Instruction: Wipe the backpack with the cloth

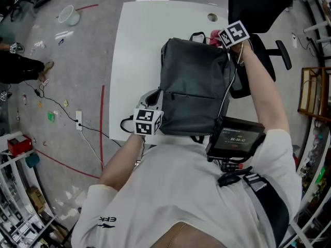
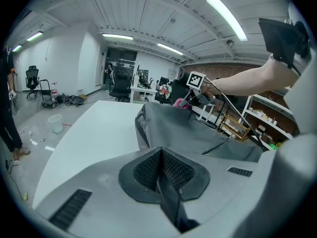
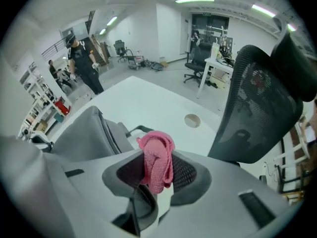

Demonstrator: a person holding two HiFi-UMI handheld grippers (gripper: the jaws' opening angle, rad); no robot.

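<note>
**A:** How far along is the wiping?

**B:** Early or mid-pass, I'd judge. The backpack (image 1: 194,92) lies flat at the centre of the head view. The pink cloth (image 3: 156,155) is only at its top end, by the carry handle, upper right of centre. Nothing shows which parts are already wiped. The broad front face looks like what's left.

**A:** And the tongs?

**B:** The right gripper (image 3: 156,175) is clenched on the cloth, a bunched fold sticking up between its jaws. The left gripper (image 2: 161,175) is clamped on a dark strap (image 2: 171,202), seemingly the backpack's own, at the bag's lower left corner. My guess is it's steadying the bag.

**A:** What's around it?

**B:** A grey concrete floor (image 1: 62,87) fills the left of the frame. The backpack lies on a white table (image 1: 134,45). A black office chair (image 1: 258,4) stands at the upper right, against the table's far edge. A white bucket (image 1: 69,15) sits upper left, and there's a round cable hole (image 1: 212,17) in the tabletop near the chair.
</note>
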